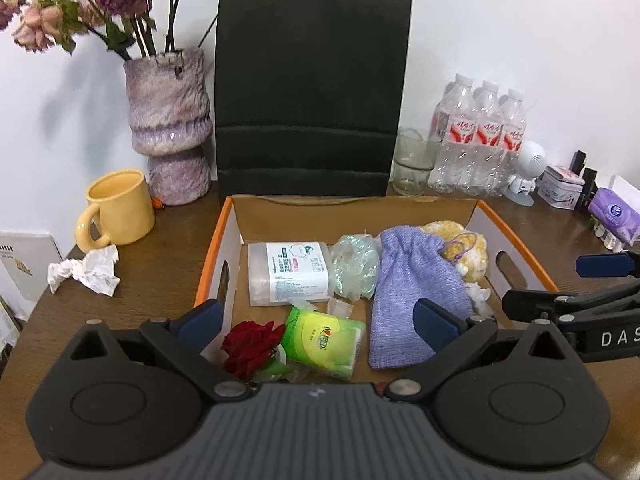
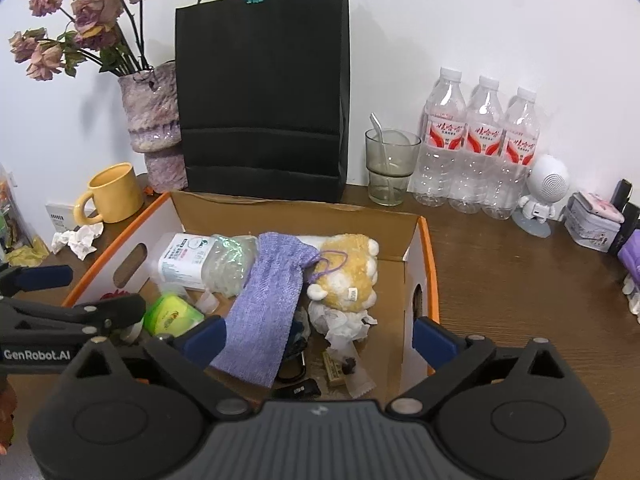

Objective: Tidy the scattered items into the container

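A lived-in home or office desk. Beyond the right gripper (image 2: 320, 336) stand 3 water bottles (image 2: 476, 152), a black paper bag (image 2: 264, 92) and a vase of dried roses (image 2: 150, 116). A yellow mug (image 2: 114, 192) sits to its far left on the wooden tabletop (image 2: 520, 280).

The box (image 2: 424, 264) sits mid-surface, with the pouch (image 2: 272, 300) lying between the wipes pack (image 2: 180, 260) and plush toy (image 2: 348, 272) inside. Paper bag (image 2: 260, 100) stands right behind it, mug (image 2: 116, 192) off left, bottles (image 2: 476, 148) off right.
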`<action>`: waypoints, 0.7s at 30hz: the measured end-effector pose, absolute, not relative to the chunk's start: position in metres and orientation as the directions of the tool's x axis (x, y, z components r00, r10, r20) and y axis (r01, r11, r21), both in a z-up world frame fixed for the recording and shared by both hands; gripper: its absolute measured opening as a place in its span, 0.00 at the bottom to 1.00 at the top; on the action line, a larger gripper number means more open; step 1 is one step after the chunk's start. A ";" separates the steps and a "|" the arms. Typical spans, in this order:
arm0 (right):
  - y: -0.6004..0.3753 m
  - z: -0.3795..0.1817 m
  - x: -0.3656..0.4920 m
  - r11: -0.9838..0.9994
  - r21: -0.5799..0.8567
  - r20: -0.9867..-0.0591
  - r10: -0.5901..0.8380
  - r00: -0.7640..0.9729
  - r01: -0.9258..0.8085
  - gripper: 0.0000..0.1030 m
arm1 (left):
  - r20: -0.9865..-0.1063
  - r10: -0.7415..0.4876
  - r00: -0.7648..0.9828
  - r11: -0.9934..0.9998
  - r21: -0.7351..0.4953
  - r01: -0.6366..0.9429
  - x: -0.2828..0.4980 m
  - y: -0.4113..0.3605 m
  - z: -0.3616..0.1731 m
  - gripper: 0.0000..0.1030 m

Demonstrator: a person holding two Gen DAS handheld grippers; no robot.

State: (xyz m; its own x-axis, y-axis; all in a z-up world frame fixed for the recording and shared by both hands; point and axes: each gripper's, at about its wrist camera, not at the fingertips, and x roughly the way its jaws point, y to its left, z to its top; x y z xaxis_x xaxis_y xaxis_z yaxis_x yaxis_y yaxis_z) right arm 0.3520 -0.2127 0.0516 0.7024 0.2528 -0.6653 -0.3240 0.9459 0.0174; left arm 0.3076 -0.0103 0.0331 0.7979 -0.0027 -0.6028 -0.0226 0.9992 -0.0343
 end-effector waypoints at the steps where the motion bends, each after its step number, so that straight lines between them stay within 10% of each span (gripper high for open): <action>1: -0.213 0.054 0.349 0.946 0.014 -0.665 0.250 0.704 -0.323 1.00 | -0.597 -0.004 0.802 0.999 -0.033 -0.020 0.304 -0.011 0.036 1.00; 21: -0.219 0.100 0.244 0.931 -0.014 -0.586 0.288 0.757 -0.364 1.00 | -0.511 -0.033 0.859 0.999 -0.042 0.013 0.203 -0.016 0.077 1.00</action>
